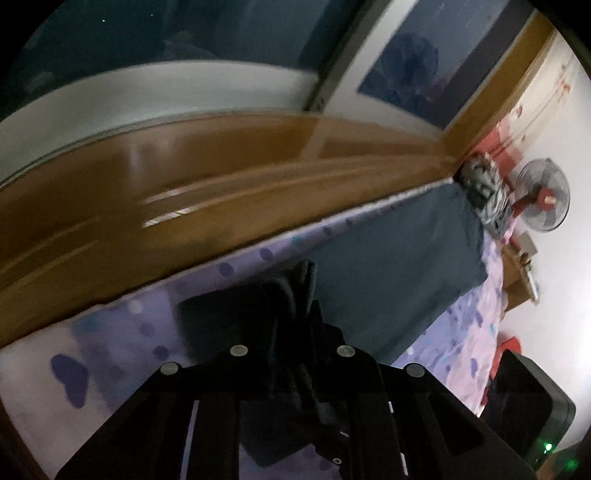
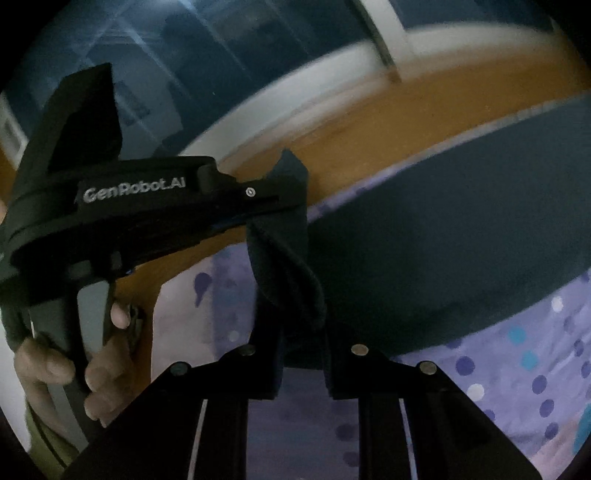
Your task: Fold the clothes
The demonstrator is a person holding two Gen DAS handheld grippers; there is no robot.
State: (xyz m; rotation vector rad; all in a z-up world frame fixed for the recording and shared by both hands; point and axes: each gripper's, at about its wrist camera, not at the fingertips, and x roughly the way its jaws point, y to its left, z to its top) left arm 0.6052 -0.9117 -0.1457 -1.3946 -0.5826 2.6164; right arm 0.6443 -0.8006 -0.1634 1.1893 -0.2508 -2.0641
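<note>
Bedding first: a lilac sheet (image 1: 110,343) printed with purple dots and hearts covers the bed, bounded on its far side by an orange-brown wooden board (image 1: 221,162), with dark window glass (image 1: 147,33) above that. Both views are dim and smeared by blur.

Left gripper (image 1: 295,295): jaws clenched on a bunched fold of dark blue-grey garment (image 1: 399,266). The pinched cloth stands up between the fingers; the rest spreads flat on the sheet ahead and to the right of the jaws. Further right, against the white wall, stand a patterned bundle (image 1: 484,192) and a fan with a red hub (image 1: 543,199). A dark box with a green light (image 1: 532,413) sits at the lower right.

Right gripper (image 2: 299,291): jaws likewise clamped on a twisted edge of the same garment (image 2: 461,240), whose body stretches away right of the jaws over the dotted sheet (image 2: 517,387). Left of these jaws, the left gripper (image 2: 291,192) shows side-on, its tip gripping the cloth just above, held by the person's hand (image 2: 99,369).
</note>
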